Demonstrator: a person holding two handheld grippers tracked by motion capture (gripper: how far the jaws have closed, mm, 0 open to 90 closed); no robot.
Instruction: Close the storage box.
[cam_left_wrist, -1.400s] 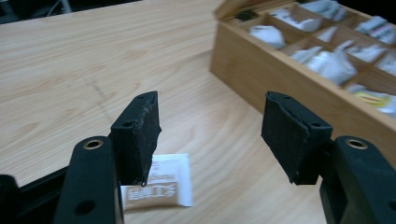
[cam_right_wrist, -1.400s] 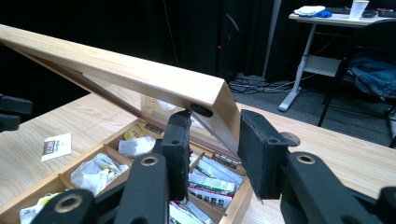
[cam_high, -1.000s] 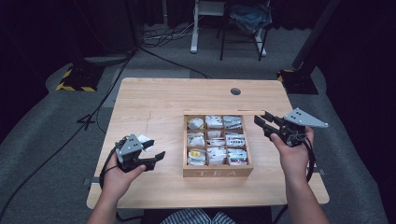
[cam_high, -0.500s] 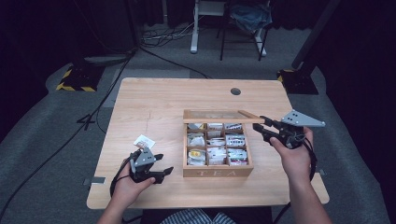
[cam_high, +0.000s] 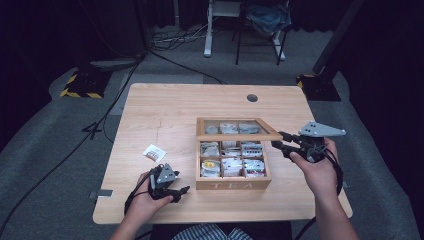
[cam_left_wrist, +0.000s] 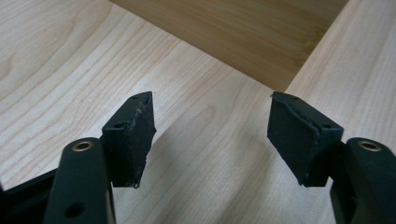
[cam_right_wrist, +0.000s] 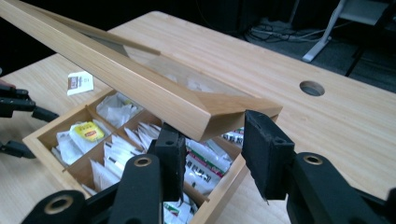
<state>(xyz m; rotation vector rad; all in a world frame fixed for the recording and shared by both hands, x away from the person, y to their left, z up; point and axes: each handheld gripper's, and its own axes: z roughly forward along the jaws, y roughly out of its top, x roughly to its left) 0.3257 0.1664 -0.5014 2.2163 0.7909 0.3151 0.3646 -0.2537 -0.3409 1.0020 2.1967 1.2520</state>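
A wooden tea box (cam_high: 232, 185) stands mid-table with sachets in its compartments. Its glass-paned lid (cam_high: 237, 136) hangs tilted, half lowered over the box. My right gripper (cam_high: 276, 140) is at the lid's front right corner. In the right gripper view its jaws (cam_right_wrist: 212, 126) sit around that corner of the lid (cam_right_wrist: 140, 88) and hold it up; they have just opened slightly. My left gripper (cam_high: 181, 193) rests low near the table's front edge, left of the box. Its jaws (cam_left_wrist: 210, 112) are open over bare wood with nothing between them. A single tea bag (cam_high: 154, 151) lies on the table behind it.
The box's side wall (cam_left_wrist: 233, 32) is close ahead of the left jaws. A round cable hole (cam_high: 252, 98) is at the table's back right. Beyond the table are cables and a chair on the dark floor.
The lid has swung down over the box with the right gripper at its corner. The left gripper has pulled back toward the front edge and sunk, leaving the tea bag on the table.
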